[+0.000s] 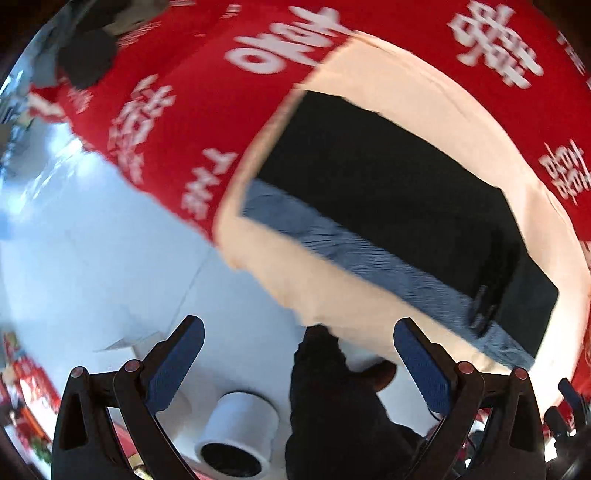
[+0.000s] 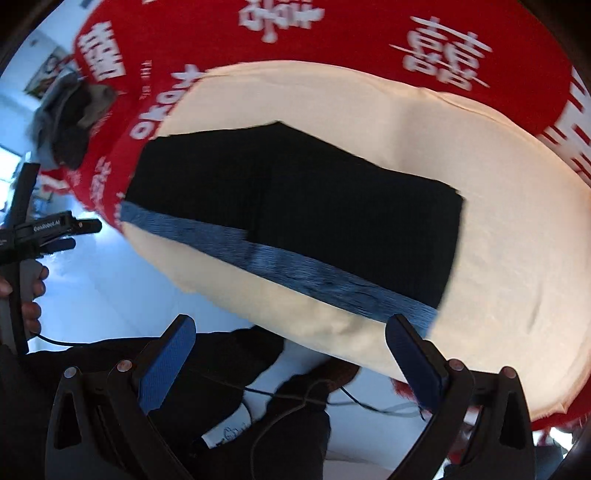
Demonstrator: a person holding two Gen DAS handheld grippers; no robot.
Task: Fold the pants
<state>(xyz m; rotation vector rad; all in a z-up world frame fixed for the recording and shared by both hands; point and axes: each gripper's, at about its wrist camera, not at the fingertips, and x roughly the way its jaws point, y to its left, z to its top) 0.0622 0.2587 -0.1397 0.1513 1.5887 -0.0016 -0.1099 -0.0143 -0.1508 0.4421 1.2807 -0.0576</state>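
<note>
Fingers spread wide on both tools, nothing between them. Left gripper [image 1: 299, 365] hangs off the table's near edge, over pale floor [image 1: 92, 266]; right gripper [image 2: 291, 363] sits likewise, its right blue pad [image 2: 417, 365] close to the waistband corner but apart from it.

Pants [image 2: 295, 206]: black, folded to a flat rectangle, grey-blue waistband strip [image 2: 280, 262] along the near long edge. In the right view they run from 10 o'clock to 4 o'clock across frame centre. Lying on a cream cloth [image 2: 498, 229], which shows bare margin on all sides of the fold, widest toward 3 o'clock.

Under the cream cloth, a red tablecloth with white characters [image 2: 369, 33] fills 11 to 2 o'clock. Dark crumpled garment pile [image 2: 70, 122] at 10 o'clock on the red cloth, well apart from the pants.

Below the table edge: dark trouser legs [image 1: 332, 406], a white cylindrical bin [image 1: 240, 432] at 6 o'clock in the left view. Motion blur throughout.
</note>
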